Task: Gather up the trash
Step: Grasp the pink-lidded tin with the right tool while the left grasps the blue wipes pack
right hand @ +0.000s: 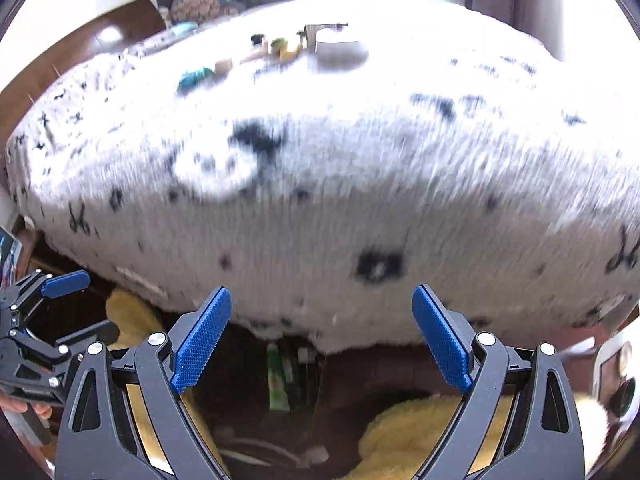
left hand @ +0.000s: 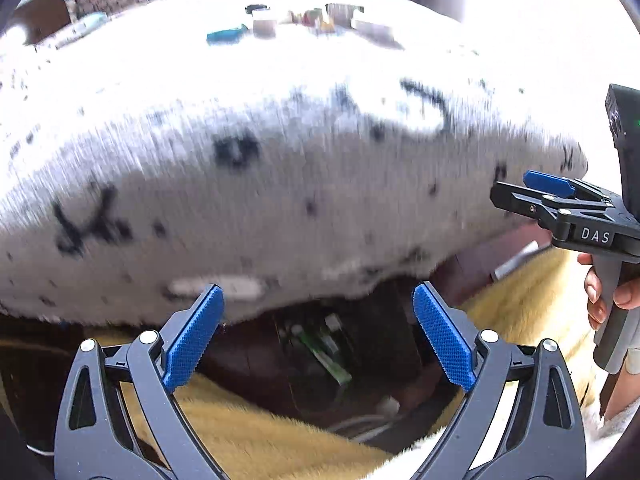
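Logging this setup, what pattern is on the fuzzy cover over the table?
The fuzzy table cover is white with scattered black marks, clearest in the right wrist view.

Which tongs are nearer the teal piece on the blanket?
Neither clearly. Left tongs and right tongs both sit open at the blanket's near edge, with the teal piece far across it; the views don't settle which is closer.

Left wrist view: fisheye, looks forward along own tongs, low, close to near edge of white speckled cover; faces across it toward cluster of small items far off. Right tongs at right edge.

Right wrist view: same height, same heading, equally close; left tongs at left edge.

Shared: cover, far item cluster, yellow fur below.
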`<state>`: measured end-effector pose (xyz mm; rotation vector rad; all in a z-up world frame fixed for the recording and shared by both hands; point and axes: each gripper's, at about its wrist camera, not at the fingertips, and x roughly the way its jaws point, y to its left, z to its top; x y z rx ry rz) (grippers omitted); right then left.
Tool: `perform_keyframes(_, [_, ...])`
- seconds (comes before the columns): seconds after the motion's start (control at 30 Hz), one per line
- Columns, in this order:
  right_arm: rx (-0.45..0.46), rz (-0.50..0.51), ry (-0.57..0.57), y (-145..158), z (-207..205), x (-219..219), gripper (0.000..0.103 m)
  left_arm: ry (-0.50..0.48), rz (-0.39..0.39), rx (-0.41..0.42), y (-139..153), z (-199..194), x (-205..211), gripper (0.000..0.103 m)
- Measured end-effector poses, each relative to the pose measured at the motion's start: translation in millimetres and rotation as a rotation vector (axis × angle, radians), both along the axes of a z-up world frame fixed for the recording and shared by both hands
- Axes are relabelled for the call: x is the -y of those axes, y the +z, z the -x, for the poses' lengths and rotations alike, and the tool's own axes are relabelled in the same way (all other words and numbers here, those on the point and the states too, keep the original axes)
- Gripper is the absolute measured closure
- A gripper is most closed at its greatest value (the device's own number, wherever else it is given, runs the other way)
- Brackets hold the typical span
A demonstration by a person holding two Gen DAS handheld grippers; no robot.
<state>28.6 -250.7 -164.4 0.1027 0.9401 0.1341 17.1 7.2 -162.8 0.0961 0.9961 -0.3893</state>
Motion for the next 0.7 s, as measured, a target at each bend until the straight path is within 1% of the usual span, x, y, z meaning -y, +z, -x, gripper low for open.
perform_keyframes(0.07, [0.030, 0.009, 0.002, 12.4, -6.1, 2.5, 0.010, 0.005, 0.002, 0.033, 17.1, -6.2, -1.6, 0.012])
perform_keyframes(0.1, [0.043, 0.016, 0.003, 20.2, -10.6, 1.2, 0.009, 0.009, 0.001, 0.046, 21.0, -10.7, -1.6, 0.012])
perform_keyframes(0.23, [0.074, 0.038, -0.001, 34.2, -31.8, -6.0, 0.009, 0.040, -0.008, 0.084, 36.6, -32.6, 0.9, 0.011])
perform_keyframes(0.43, [0.092, 0.059, -0.024, 45.9, -67.5, -3.0, 0.009, 0.082, -0.014, 0.112, 41.5, -74.9, 1.8, 0.011])
perform_keyframes(0.57, [0.088, 0.059, -0.032, 45.3, -95.5, 3.4, 0.009, 0.104, -0.019, 0.122, 43.0, -103.4, -4.4, 0.011])
perform_keyframes(0.7, [0.082, 0.075, -0.036, 44.1, -126.6, 2.3, 0.009, 0.122, -0.044, 0.128, 42.9, -137.8, -5.2, 0.011])
